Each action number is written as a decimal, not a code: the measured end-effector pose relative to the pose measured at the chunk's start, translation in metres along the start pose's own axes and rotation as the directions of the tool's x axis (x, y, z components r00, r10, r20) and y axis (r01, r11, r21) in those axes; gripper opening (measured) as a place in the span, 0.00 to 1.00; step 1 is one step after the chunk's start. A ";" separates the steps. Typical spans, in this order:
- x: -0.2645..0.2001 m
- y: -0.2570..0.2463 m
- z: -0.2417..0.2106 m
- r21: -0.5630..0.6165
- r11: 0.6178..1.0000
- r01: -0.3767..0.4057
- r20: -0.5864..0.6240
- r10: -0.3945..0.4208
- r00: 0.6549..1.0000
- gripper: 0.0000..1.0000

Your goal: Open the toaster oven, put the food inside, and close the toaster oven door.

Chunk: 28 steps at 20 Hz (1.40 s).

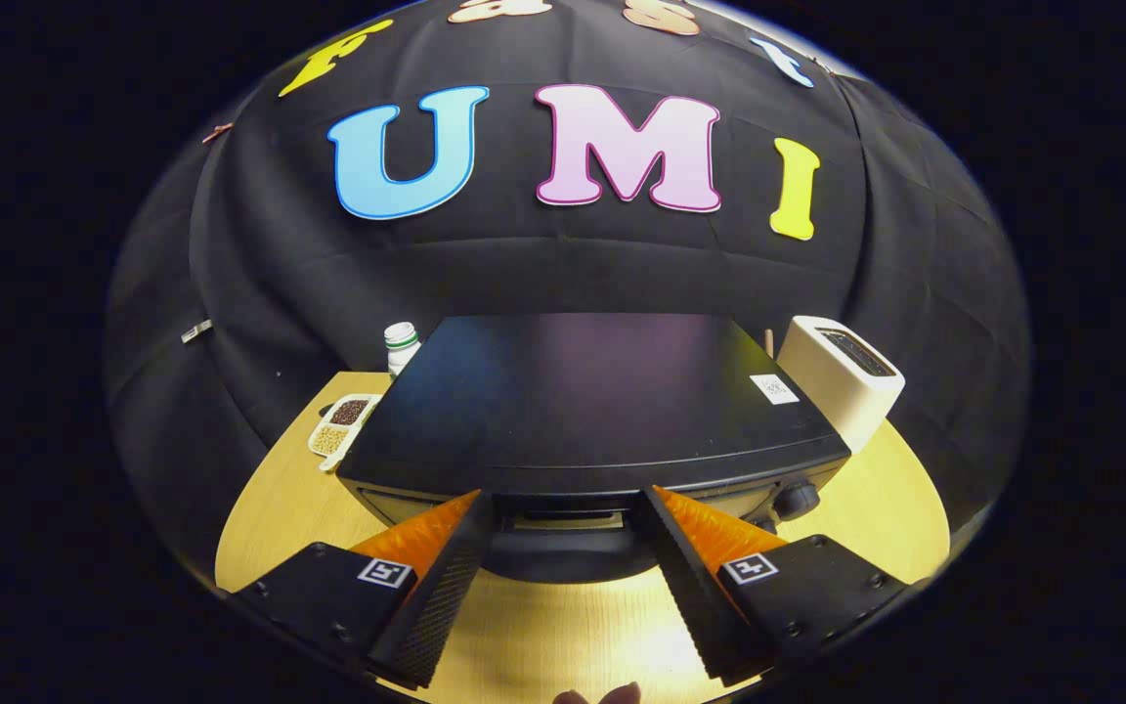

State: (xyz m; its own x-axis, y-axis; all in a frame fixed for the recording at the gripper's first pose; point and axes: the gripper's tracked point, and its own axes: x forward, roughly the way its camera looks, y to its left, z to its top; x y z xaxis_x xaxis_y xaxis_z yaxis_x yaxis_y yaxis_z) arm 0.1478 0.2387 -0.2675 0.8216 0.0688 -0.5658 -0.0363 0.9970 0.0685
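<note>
I see the gripper (563, 513) with its fingers spread wide and nothing clamped between them. The tips reach the upper front edge of the toaster oven (583, 401), one to each side of the middle of the door; I cannot tell whether they actually touch the front or hang just short of it. In the gap between the fingers I make out the top strip of the door and a dark rounded bulge below it, probably the handle (563, 559), though the fisheye bends it too much for me to be sure. The door looks closed.

The oven is a black box sitting on a pale wooden table (563, 636), and I am looking down on its flat top. A small white sticker (775, 389) lies near the top's right rear corner. A round knob (798, 499) shows on the front just beyond the right finger; the rest of the front is hidden under the overhang of the top and behind the fingers.

Left of the oven, a small divided tray (343, 422) holds brown and yellowish bits, partly cut off by the oven's side. Behind it stands a white bottle (401, 347), its lower part hidden. To the right, close beside the oven, stands a cream-coloured toaster (842, 376).

At the near edge of the table, fingertips (602, 695) of a person just peek in.
</note>
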 end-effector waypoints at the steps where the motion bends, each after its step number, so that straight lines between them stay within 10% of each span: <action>1: -0.001 0.001 0.001 -0.002 1.000 -0.001 0.019 0.002 1.000 0.99; 28: -0.068 -0.017 -0.186 0.033 0.998 -0.059 -0.329 0.066 0.942 0.99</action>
State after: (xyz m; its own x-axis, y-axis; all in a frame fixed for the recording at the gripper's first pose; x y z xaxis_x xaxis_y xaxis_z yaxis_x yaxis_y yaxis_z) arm -0.0132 0.2236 -0.3829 0.5848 0.1427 -0.7985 -0.0657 0.9895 0.1287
